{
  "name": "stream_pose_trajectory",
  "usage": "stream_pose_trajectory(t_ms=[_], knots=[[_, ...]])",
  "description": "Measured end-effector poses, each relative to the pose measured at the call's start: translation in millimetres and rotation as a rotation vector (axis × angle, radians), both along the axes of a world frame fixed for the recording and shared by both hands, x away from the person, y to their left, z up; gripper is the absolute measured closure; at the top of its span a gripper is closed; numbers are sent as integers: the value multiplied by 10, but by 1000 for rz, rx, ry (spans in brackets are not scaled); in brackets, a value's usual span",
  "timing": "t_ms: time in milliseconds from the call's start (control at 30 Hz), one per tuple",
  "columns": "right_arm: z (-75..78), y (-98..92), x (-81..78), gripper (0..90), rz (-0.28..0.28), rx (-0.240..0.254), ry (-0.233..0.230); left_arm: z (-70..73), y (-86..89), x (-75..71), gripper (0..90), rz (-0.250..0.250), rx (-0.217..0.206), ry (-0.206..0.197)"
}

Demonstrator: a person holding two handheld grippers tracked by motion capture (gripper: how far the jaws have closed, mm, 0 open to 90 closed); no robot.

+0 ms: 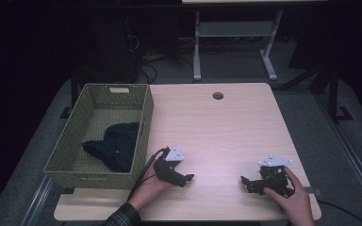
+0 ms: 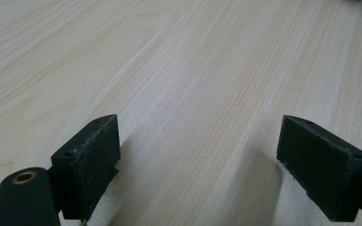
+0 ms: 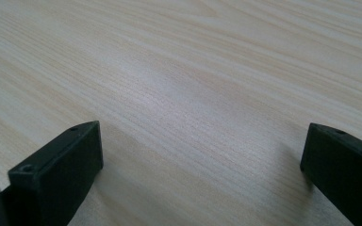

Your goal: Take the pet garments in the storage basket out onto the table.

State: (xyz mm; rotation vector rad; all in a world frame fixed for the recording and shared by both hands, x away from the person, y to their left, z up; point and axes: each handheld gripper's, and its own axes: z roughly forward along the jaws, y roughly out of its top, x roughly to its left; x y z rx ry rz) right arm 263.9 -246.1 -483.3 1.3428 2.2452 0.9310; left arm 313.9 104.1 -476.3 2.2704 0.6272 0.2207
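We find the left gripper (image 1: 187, 178) resting low on the pale wood-grain rectangular table (image 1: 226, 127), held in the person's left hand (image 1: 154, 186), its jaws spread wide with only bare tabletop between them. The right gripper (image 1: 245, 181), held in the right hand (image 1: 290, 195), sits well apart from it on the same surface, jaws likewise spread and holding nothing. The two grippers point toward each other. Beyond the left gripper's outer side stands an olive-green woven rectangular basket (image 1: 63, 150) at the table's edge, with a dark navy crumpled cloth (image 1: 115, 143) lying inside it.
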Motion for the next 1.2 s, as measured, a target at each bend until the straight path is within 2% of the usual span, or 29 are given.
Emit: stream_pose_trajectory(t_ms=[433, 600, 733, 900, 933, 1200], knots=[[0, 1, 0, 0, -2, 2, 0, 71, 37, 3, 136, 21, -35, -1], [0, 0, 0, 0, 0, 0, 0, 110, 37, 10, 135, 17, -26, -5], [0, 1, 0, 0, -2, 2, 0, 135, 43, 12, 136, 26, -39, -4], [-1, 0, 2, 0, 1, 0, 0, 171, 39, 15, 136, 22, -42, 10], [-1, 0, 2, 0, 2, 0, 0, 180, 42, 16, 136, 16, -31, 6], [-1, -1, 2, 0, 2, 0, 0, 229, 46, 23, 137, 15, -30, 7]])
